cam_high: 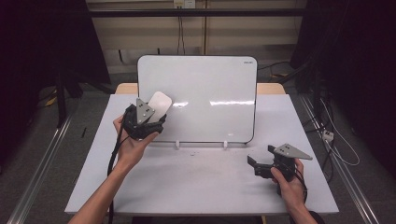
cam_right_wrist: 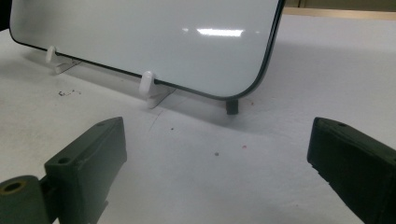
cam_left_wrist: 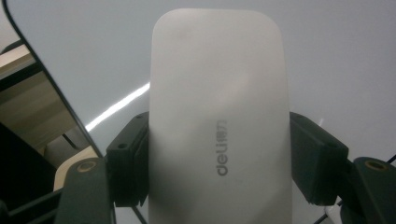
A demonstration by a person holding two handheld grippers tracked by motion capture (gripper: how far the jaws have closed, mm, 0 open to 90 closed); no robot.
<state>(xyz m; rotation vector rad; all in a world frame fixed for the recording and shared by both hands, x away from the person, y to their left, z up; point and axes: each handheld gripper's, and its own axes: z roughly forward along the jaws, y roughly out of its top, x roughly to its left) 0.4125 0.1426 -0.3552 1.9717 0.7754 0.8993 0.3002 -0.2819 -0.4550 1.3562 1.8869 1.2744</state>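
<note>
At nine o'clock on the table [cam_high: 93, 186], one left gripper [cam_high: 149, 122] clamps one white eraser [cam_high: 159, 105] between its jaws; the eraser juts toward one o'clock from the gripper, against the whiteboard's left part. One whiteboard [cam_high: 210, 93] stands upright at twelve o'clock on two white clips [cam_right_wrist: 147, 81], with nothing between eraser and board. At four o'clock, the right gripper [cam_high: 264, 161] rests on the table, jaws spread wide and empty.

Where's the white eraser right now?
The white rounded plastic eraser is clamped in the left tongs, held against the upright whiteboard near its left edge in the high view.
</note>
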